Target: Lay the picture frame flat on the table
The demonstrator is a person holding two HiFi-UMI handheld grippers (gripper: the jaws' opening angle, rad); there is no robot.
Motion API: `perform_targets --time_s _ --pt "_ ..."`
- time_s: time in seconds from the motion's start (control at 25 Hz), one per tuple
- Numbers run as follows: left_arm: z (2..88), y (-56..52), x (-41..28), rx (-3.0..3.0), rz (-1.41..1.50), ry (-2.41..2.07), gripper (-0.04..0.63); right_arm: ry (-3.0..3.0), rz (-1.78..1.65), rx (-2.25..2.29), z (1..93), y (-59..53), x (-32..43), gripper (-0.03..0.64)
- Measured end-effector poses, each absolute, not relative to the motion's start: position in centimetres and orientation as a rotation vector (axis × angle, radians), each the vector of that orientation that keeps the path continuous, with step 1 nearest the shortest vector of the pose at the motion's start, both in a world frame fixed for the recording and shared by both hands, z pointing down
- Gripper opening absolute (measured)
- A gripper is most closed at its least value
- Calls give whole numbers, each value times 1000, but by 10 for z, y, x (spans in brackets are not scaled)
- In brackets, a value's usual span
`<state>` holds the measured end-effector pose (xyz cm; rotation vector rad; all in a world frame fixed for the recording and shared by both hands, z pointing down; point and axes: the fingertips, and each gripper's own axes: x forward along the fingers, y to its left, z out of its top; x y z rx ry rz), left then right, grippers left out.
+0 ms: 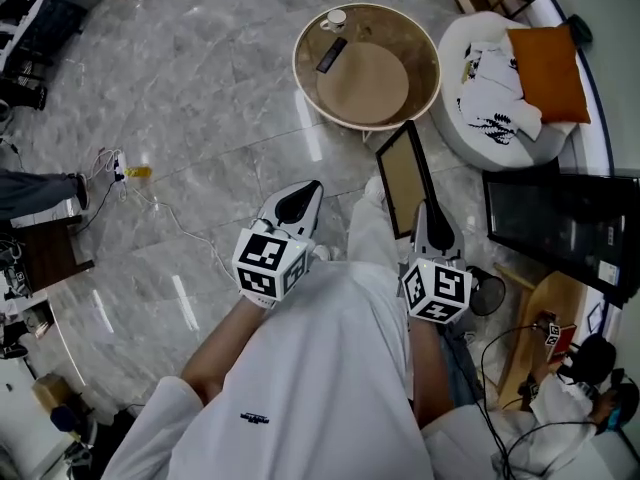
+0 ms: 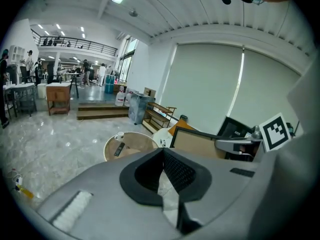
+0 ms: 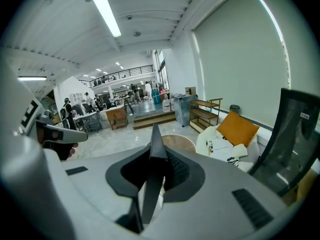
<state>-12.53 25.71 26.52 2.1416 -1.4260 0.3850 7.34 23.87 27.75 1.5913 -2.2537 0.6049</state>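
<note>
open floor runs to the round table; a remote and cup occupy its far-left part.

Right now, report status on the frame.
Left tool shut, empty. Right tool shut on frame, not yet on table. Remote and cup sit on it.

Two grippers, left gripper and right gripper, with two marker cubes, one apiece. One picture frame. One round table bearing just two things: one cup, one remote. One white seat – on it one orange cushion and one printed white cloth.
</note>
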Motion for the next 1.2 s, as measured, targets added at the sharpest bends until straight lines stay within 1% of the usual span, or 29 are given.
perform_targets --time_s 0.56,0.8,1.2 --pt "252 81 -41 2154 469 -1453 5 -2307 679 1533 287 69 141 51" --pt "257 40 -42 2125 471 -1472 5 -2313 686 1504 292 16 142 51" --pt "259 11 -59 2151 488 -1354 5 -2242 696 1557 284 -11 125 51"
